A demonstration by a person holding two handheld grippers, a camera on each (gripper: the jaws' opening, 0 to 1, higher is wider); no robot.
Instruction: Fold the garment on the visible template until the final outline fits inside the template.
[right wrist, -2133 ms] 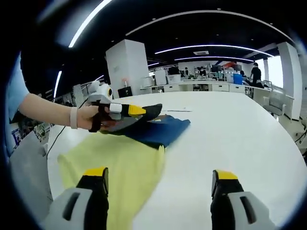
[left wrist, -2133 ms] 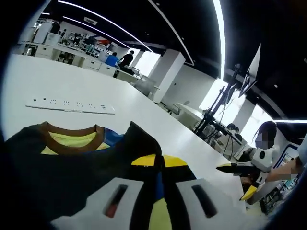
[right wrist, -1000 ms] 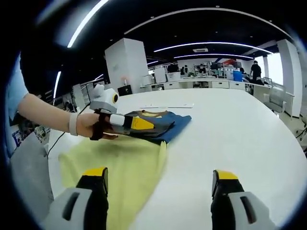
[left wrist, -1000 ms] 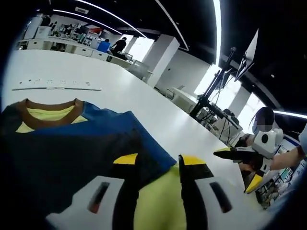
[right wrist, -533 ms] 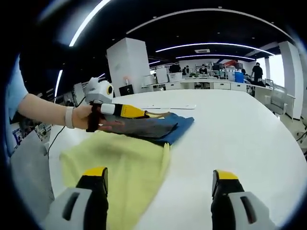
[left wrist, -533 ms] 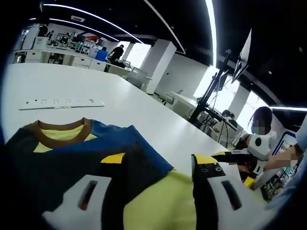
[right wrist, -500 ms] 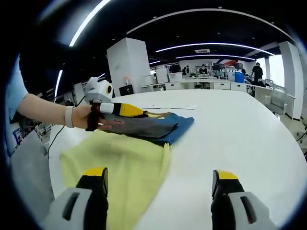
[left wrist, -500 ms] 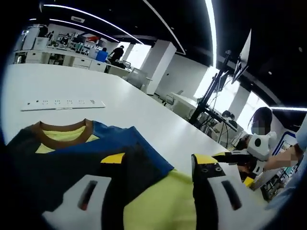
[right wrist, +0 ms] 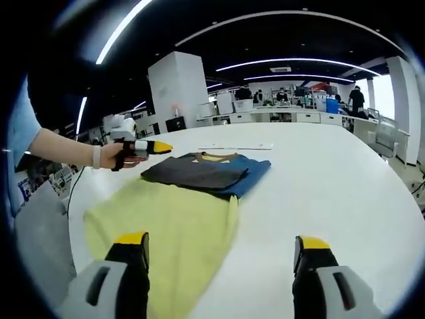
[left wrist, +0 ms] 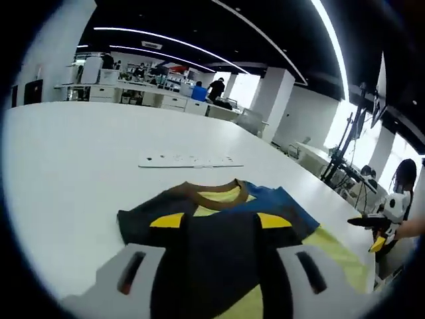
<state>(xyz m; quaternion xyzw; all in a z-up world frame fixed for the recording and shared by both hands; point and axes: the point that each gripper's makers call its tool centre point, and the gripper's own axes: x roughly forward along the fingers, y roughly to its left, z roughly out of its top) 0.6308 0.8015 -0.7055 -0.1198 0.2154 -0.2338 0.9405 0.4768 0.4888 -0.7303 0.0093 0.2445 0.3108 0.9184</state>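
Blue folded garment (right wrist: 207, 174) lies beside left gripper (right wrist: 154, 147), apparently apart.

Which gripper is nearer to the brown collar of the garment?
The left gripper: it hangs just off the garment's dark sleeve side, near the collar. The right gripper hovers back by the yellow hem, farther away.

Garment (right wrist: 206, 174): dark charcoal folded panel over a blue body, brown collar band (left wrist: 214, 194) with yellow inside the neck. Template (right wrist: 169, 229) was plain pale yellow-green. Worktop (right wrist: 332, 193) was plain white. Both grippers' fingers (right wrist: 131, 238) were black with yellow tips and grey bases. Power strip (left wrist: 190, 161) was white.
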